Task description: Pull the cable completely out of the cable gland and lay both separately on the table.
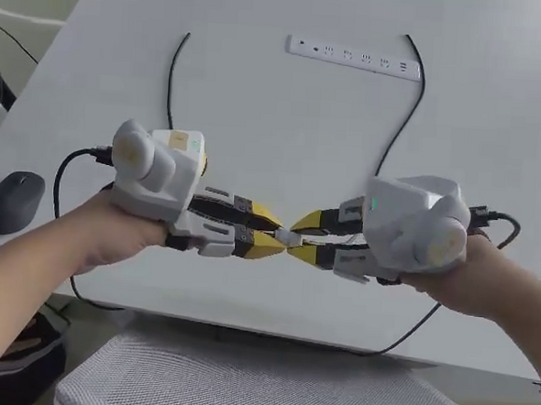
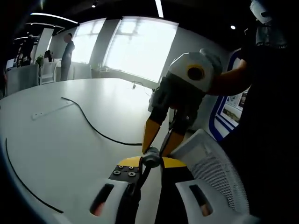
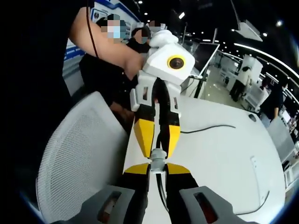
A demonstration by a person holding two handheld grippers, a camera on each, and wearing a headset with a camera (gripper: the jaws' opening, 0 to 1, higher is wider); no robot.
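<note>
Here, left hand-held gripper [image 1: 273,233] and right hand-held gripper [image 1: 305,239] pinch one cable gland [image 3: 158,157].

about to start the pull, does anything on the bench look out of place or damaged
Nothing stands out. The power strip lies flat on the table, black cables trail loose, a mouse sits near the edge; nothing spilled or broken. The left gripper and right gripper meet tip to tip on the cable gland.

White left tool [image 1: 280,236], right tool [image 1: 299,238]; yellow-tipped jaws; black cables [image 1: 63,173].
</note>
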